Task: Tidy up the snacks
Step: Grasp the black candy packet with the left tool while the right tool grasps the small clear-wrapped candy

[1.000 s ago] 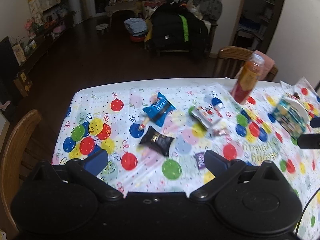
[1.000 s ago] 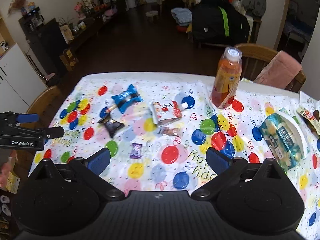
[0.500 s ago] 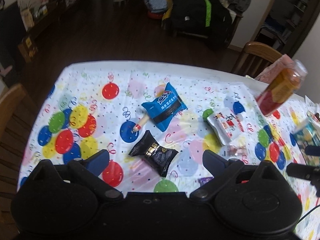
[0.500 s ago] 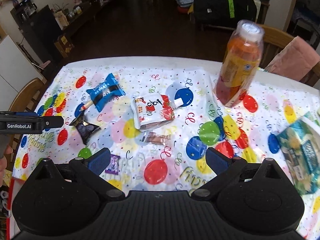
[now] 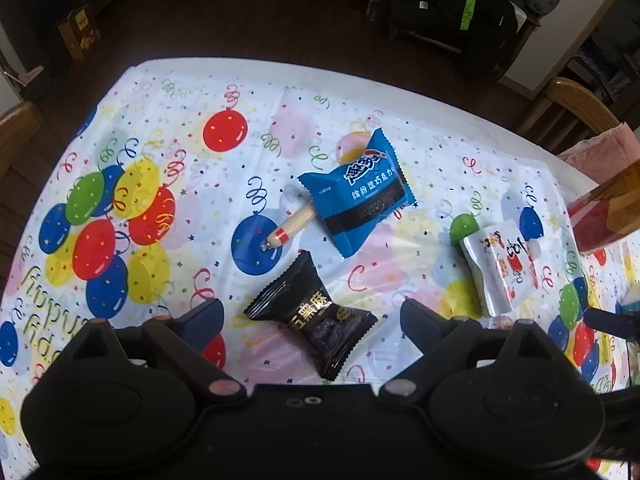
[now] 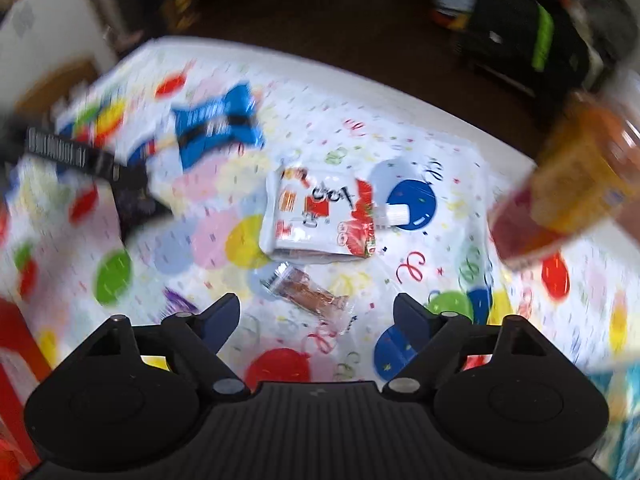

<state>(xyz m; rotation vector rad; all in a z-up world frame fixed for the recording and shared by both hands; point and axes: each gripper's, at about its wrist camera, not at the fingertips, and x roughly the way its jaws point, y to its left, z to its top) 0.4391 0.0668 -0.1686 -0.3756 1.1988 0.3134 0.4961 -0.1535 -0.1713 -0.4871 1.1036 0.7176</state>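
Observation:
In the left wrist view a black candy packet (image 5: 314,318) lies between the tips of my open left gripper (image 5: 312,316), above the balloon tablecloth (image 5: 160,152). Beyond it lie a blue snack packet (image 5: 358,196) over a small wooden stick (image 5: 290,228) and a white-and-red pouch (image 5: 498,268). In the blurred right wrist view my open right gripper (image 6: 316,312) hovers over a clear-wrapped brown snack (image 6: 310,292), with the white-and-red pouch (image 6: 320,216) just beyond. The blue packet (image 6: 216,128) and the other gripper (image 6: 92,160) show at the left.
An orange drink bottle (image 6: 576,184) stands at the right, also seen as the bottle (image 5: 608,212) at the left view's edge. A small purple candy (image 6: 178,300) lies near my right gripper's left finger. Wooden chairs (image 5: 576,108) ring the table; dark floor and bags lie beyond.
Both grippers have dropped lower and moved forward over the table. The left one now frames the black packet; the right one now frames the clear-wrapped snack. Both stay open.

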